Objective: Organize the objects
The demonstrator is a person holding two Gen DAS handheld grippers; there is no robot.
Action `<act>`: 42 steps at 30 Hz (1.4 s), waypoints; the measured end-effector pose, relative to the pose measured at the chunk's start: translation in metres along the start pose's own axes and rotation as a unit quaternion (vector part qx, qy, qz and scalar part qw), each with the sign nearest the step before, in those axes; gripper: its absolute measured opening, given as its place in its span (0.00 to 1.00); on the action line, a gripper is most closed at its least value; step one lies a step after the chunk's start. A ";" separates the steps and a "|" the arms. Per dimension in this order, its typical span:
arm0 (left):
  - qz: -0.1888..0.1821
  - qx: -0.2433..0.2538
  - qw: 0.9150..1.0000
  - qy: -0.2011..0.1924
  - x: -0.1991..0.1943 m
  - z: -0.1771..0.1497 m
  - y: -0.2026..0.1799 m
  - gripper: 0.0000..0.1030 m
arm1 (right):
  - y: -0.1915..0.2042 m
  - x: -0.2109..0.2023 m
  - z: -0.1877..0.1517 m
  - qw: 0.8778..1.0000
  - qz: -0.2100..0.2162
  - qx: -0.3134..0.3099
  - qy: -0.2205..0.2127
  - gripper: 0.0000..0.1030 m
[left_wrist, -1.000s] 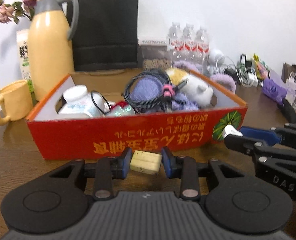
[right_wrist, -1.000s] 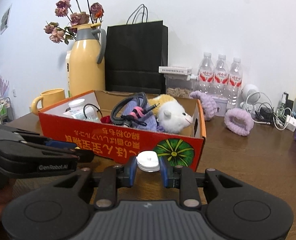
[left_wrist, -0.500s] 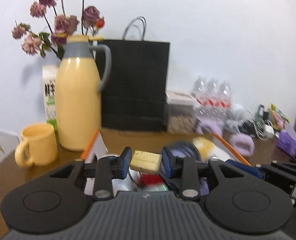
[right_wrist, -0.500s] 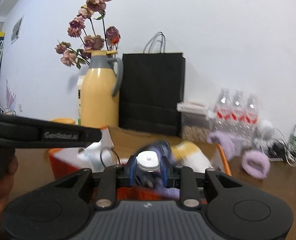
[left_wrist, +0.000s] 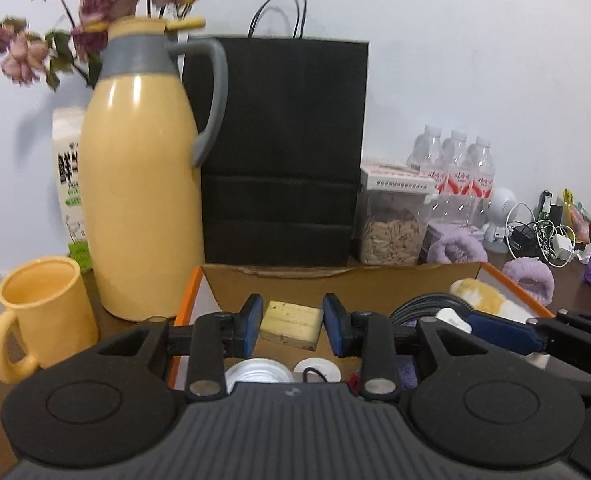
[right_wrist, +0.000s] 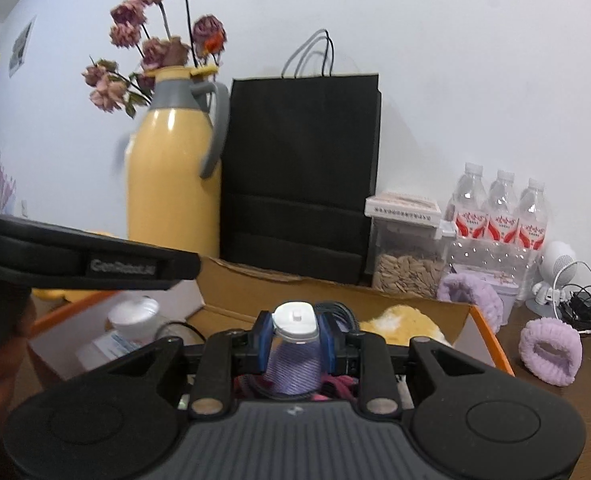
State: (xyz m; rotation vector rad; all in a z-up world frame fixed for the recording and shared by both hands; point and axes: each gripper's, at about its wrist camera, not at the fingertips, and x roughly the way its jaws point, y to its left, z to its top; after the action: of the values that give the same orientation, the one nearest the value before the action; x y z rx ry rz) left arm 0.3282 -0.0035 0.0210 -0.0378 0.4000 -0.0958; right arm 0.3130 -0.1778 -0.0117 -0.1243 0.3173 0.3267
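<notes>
two small things are in the air over the open cardboard box point(left_wrist: 335, 280), one in each pair of tongs. the left tongs point(left_wrist: 292, 324) are clamped on a pale yellow block point(left_wrist: 291, 323), its flat sides pressed between the blue pads point(left_wrist: 252, 322); the right tongs point(right_wrist: 295, 342) are clamped on a small white cap-shaped piece point(right_wrist: 296, 319), which sits high between the pads. both are held just above the box's inside, not yet resting on anything.

below them the box is already crowded — a white jar point(right_wrist: 133, 316), a coil of black cable point(left_wrist: 427, 305), a yellow and white plush toy point(right_wrist: 407, 322) and some purple knitted fabric point(right_wrist: 295, 366). behind the box stand a yellow thermos jug point(left_wrist: 143, 184), a yellow mug point(left_wrist: 41, 312) and a black paper bag point(left_wrist: 283, 152) on the desk point(right_wrist: 543, 408).

the step in hand looks like the drop-off: carrying both items in over the box. the next move would call for lowering each into a free gap — the bare cardboard near the back wall seems the likeliest — and only then letting the tongs part. since the two tongs hang close side by side, one at a time would be safer. the cap is light and may roll or slip under the cable.
</notes>
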 end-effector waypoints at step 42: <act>0.077 -0.012 0.997 0.005 -0.147 -0.018 -0.006 1.00 | 0.015 -0.144 0.002 0.999 -0.044 0.012 0.020 1.00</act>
State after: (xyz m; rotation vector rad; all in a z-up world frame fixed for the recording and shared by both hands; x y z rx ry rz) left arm 0.1859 0.0045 0.0612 -0.0311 0.4126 0.0612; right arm 0.1787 -0.2059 0.0360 -0.1198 0.3539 0.2338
